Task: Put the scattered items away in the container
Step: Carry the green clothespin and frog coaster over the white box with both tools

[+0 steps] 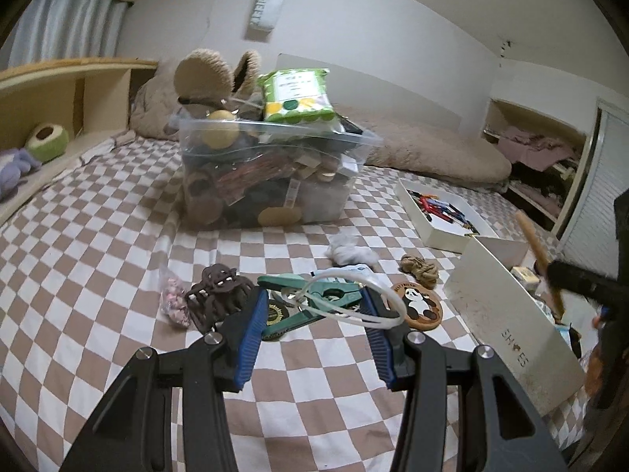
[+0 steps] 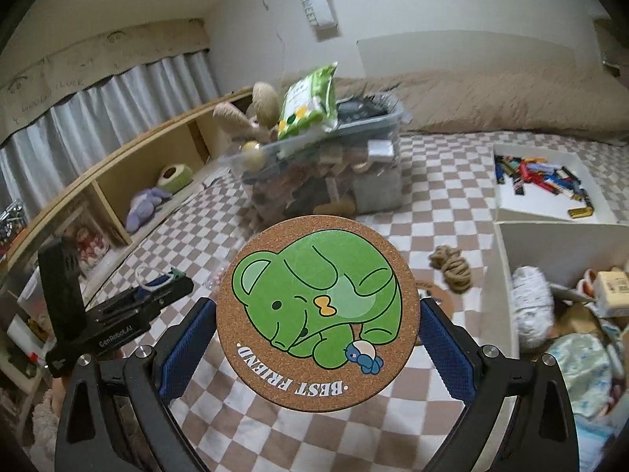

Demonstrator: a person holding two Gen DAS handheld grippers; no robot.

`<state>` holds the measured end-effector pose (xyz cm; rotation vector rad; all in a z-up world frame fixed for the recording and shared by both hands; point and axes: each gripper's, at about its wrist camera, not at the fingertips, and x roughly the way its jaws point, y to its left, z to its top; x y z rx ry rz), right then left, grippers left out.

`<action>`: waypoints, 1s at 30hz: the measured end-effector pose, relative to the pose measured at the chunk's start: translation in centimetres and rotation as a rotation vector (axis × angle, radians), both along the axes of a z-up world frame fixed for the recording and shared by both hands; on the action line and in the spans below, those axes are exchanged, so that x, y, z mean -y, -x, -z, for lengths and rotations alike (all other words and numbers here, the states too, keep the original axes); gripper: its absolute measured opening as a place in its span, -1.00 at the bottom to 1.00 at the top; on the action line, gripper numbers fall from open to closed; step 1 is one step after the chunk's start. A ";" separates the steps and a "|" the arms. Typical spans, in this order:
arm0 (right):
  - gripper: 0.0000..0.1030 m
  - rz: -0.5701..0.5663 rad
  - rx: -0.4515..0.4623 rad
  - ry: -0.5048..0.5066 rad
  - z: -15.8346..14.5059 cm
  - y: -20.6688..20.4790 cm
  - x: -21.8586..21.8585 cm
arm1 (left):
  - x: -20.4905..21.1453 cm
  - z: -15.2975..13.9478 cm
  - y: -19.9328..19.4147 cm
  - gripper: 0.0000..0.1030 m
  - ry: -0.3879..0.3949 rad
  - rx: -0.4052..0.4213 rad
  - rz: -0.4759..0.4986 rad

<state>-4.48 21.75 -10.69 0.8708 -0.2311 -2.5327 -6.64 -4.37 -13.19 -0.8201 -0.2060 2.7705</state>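
Observation:
My left gripper (image 1: 313,299) is shut on a teal spring clamp (image 1: 334,295) with a white cord loop (image 1: 369,306) hanging off it, held above the checked bedspread (image 1: 118,259). My right gripper (image 2: 316,308) is shut on a round cork coaster (image 2: 314,326) printed with a green bear and "BEST FRIEND", gripped at its edges. The clear plastic bin (image 1: 334,196), also in the right wrist view (image 2: 377,192), stands ahead, heaped over its rim. A green packet (image 1: 297,96) lies on top. The left gripper (image 2: 165,281) shows at the left of the right wrist view.
On the bedspread lie a brown hair claw (image 1: 218,299), a small bag of pink beads (image 1: 173,303), a panda coaster (image 1: 418,305), a twine knot (image 1: 420,269) and a white wad (image 1: 348,253). A white box of pens (image 1: 440,216) and an open shoe box (image 1: 507,322) stand to the right.

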 end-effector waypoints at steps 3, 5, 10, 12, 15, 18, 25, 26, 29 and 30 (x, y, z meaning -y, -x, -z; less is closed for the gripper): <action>0.94 0.029 -0.020 0.018 -0.6 -0.5 -1.5 | -0.7 0.2 0.2 -0.07 0.020 0.005 0.010; 0.94 0.051 -0.027 0.029 -0.8 -0.8 -2.5 | -1.2 0.4 0.2 -0.07 0.032 0.010 0.014; 0.94 0.090 -0.049 0.041 -1.0 -1.4 -4.3 | -2.3 0.6 0.2 -0.07 0.049 0.011 0.026; 0.94 0.101 -0.052 0.056 -1.1 -1.6 -5.1 | -2.5 0.5 0.0 -0.07 0.045 0.003 0.025; 0.94 0.119 -0.058 0.075 -1.2 -1.8 -6.4 | -3.3 0.1 -0.5 -0.07 0.036 -0.017 0.039; 0.94 0.142 -0.066 0.094 -1.4 -2.1 -7.9 | -4.2 -0.4 -0.6 -0.07 0.030 -0.026 0.058; 0.94 0.223 -0.099 0.127 -2.3 -3.3 -12.4 | -7.5 -1.8 -1.4 -0.07 0.021 -0.058 0.121; 0.94 0.237 -0.106 0.134 -2.5 -3.5 -13.1 | -7.8 -1.9 -1.4 -0.07 0.025 -0.054 0.119; 0.94 0.279 -0.132 0.144 -3.1 -4.2 -14.9 | -9.0 -2.7 -1.9 -0.07 0.014 -0.065 0.135; 0.94 0.294 -0.139 0.147 -3.3 -4.5 -15.6 | -9.4 -3.0 -2.0 -0.07 0.009 -0.068 0.141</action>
